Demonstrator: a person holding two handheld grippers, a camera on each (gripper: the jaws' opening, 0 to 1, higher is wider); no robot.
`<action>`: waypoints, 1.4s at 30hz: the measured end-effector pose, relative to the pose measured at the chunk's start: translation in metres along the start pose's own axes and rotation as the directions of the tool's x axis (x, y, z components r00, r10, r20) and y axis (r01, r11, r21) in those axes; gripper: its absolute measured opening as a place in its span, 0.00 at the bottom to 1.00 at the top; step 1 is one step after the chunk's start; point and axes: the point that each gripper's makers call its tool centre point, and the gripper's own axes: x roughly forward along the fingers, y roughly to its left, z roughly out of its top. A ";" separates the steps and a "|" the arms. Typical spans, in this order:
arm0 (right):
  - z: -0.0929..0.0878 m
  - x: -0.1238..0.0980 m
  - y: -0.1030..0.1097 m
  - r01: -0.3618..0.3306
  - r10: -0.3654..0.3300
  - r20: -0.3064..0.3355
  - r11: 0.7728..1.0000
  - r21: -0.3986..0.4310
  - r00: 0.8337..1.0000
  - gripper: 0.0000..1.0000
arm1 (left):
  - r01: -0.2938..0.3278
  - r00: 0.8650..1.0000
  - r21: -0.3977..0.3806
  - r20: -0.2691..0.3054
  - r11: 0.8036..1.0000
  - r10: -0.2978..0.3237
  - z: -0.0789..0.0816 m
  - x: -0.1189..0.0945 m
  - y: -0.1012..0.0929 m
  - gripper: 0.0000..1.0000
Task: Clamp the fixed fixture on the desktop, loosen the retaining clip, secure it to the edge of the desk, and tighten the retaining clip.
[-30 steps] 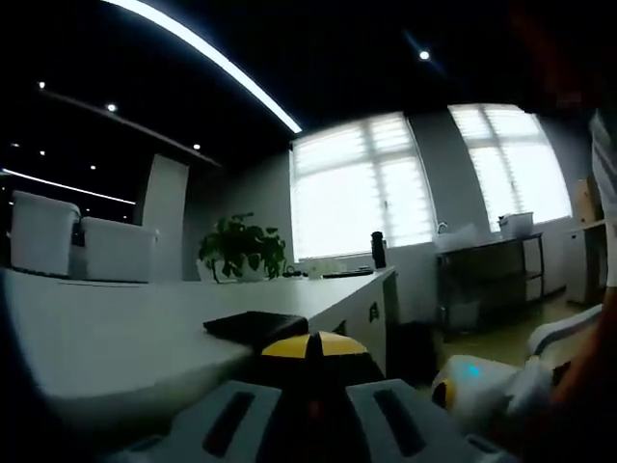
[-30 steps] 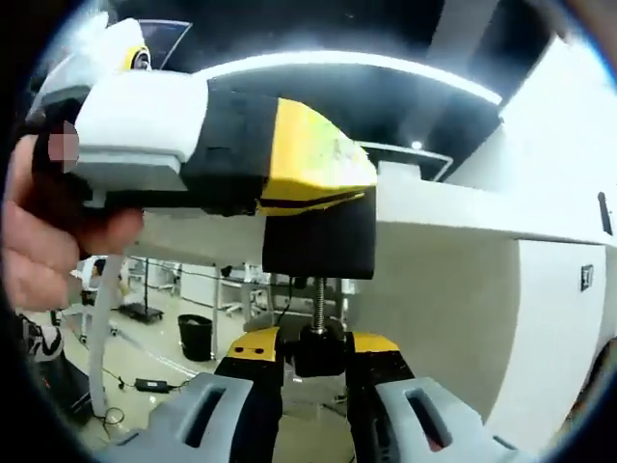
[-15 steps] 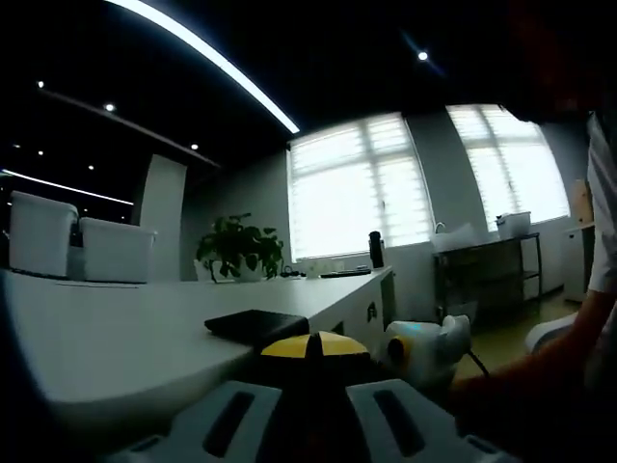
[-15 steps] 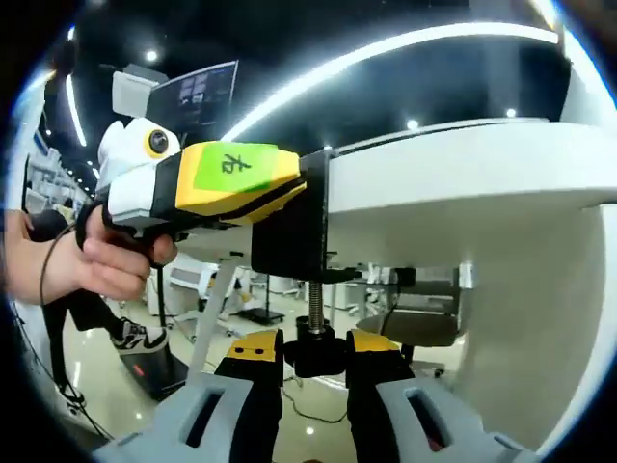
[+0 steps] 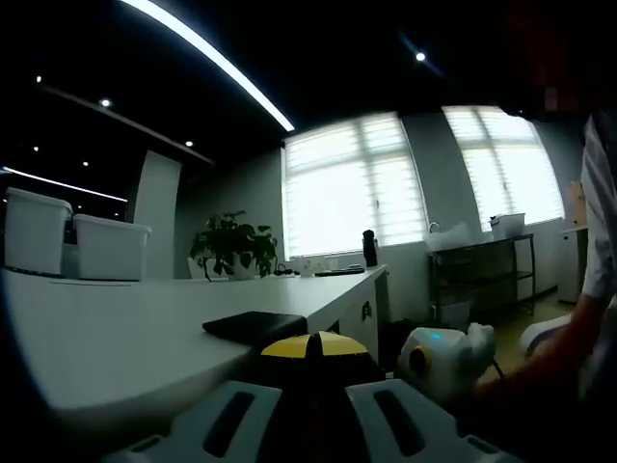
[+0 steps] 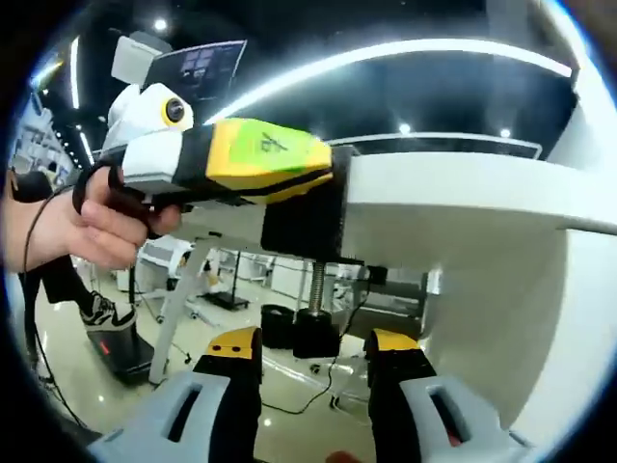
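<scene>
At the table [image 6: 453,193] edge, the black clamp fixture [image 6: 304,224] already hangs, clamped by the left tongs [image 6: 318,174]. Right tongs [image 6: 316,359] sit apart around its screw knob [image 6: 315,331]; final tightening probably remains.

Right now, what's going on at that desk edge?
A black clamp fixture sits on the edge of the white desk. The left gripper, held in a person's hand, grips the fixture from the side. The right gripper is below, jaws open on either side of the screw knob, not clamped on it.
</scene>
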 end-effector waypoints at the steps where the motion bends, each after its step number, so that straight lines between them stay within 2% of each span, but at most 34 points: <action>1: 0.001 -0.002 0.004 0.035 -0.035 -0.011 0.999 -0.021 0.999 0.42 | -0.003 1.000 0.003 0.000 1.000 0.003 0.000 0.000 0.000 0.02; 3: 0.008 -0.003 0.006 0.153 -0.155 -0.005 0.980 -0.131 0.988 0.43 | -0.005 1.000 0.008 -0.003 1.000 0.005 0.000 0.000 0.000 0.02; 4: 0.011 -0.004 0.000 0.236 -0.240 0.004 0.953 -0.189 0.971 0.43 | -0.006 1.000 0.011 -0.004 1.000 0.006 -0.001 0.000 0.000 0.02; 5: 0.014 -0.009 -0.009 0.316 -0.328 -0.001 0.913 -0.257 0.945 0.43 | -0.007 1.000 0.012 -0.006 1.000 0.007 -0.001 0.000 0.000 0.02; 6: 0.017 -0.010 -0.011 0.352 -0.363 0.005 0.898 -0.264 0.932 0.41 | -0.008 1.000 0.013 -0.008 1.000 0.008 -0.001 0.000 0.000 0.02; 7: 0.018 -0.010 -0.008 0.370 -0.380 0.004 0.900 -0.229 0.925 0.40 | -0.009 1.000 0.013 -0.012 1.000 0.010 -0.001 0.000 0.001 0.02; 8: 0.018 -0.006 -0.002 0.365 -0.372 -0.001 0.912 -0.189 0.928 0.40 | -0.012 1.000 0.016 -0.018 1.000 0.013 -0.001 0.000 0.000 0.02; 9: 0.017 -0.003 -0.004 0.376 -0.383 -0.013 0.912 -0.164 0.924 0.42 | -0.016 1.000 0.029 -0.026 0.999 0.017 -0.001 0.000 0.000 0.02; 10: 0.017 -0.002 -0.008 0.400 -0.409 -0.015 0.900 -0.176 0.913 0.42 | -0.019 0.999 0.036 -0.029 0.999 0.020 -0.001 0.001 0.000 0.02; 13: 0.015 0.002 -0.019 0.466 -0.473 -0.030 0.876 -0.124 0.881 0.40 | -0.020 0.999 0.037 -0.030 0.999 0.021 -0.001 0.000 0.001 0.02; 16: 0.014 0.006 -0.023 0.478 -0.488 -0.034 0.866 -0.144 0.872 0.37 | -0.020 1.000 -0.003 -0.014 1.000 0.020 0.000 0.000 0.002 0.02; 20: 0.009 0.003 -0.025 0.492 -0.498 -0.052 0.865 -0.102 0.865 0.35 | -0.018 1.000 -0.021 -0.006 1.000 0.018 0.000 0.000 0.002 0.02; 24: -0.005 0.011 -0.023 0.470 -0.476 -0.097 0.879 -0.082 0.874 0.26 | -0.019 1.000 -0.017 -0.007 1.000 0.019 0.000 0.000 0.002 0.02; 26: -0.005 0.012 -0.025 0.465 -0.470 -0.091 0.883 -0.072 0.878 0.25 | -0.019 1.000 -0.015 -0.007 1.000 0.019 0.000 0.001 0.002 0.02; 29: -0.006 0.015 -0.025 0.435 -0.437 -0.087 0.900 -0.038 0.895 0.25 | -0.021 1.000 -0.011 -0.009 1.000 0.021 0.000 0.001 0.002 0.02; 33: -0.005 0.018 -0.022 0.335 -0.336 -0.045 0.942 -0.021 0.941 0.25 | -0.021 1.000 -0.010 -0.008 1.000 0.021 0.000 0.001 0.002 0.02; 35: -0.005 0.018 -0.020 0.269 -0.268 -0.023 0.963 0.015 0.963 0.25 | -0.021 1.000 -0.011 -0.007 1.000 0.021 0.000 0.001 0.002 0.02; 40: -0.004 0.018 -0.017 0.115 -0.115 0.005 0.993 0.013 0.993 0.25 | -0.029 1.000 -0.019 -0.006 0.999 0.029 -0.002 0.001 0.002 0.02; 42: -0.003 0.018 -0.016 0.033 -0.033 0.000 0.999 -0.038 0.999 0.25 | -0.029 1.000 -0.022 -0.012 0.999 0.028 -0.005 0.001 0.002 0.02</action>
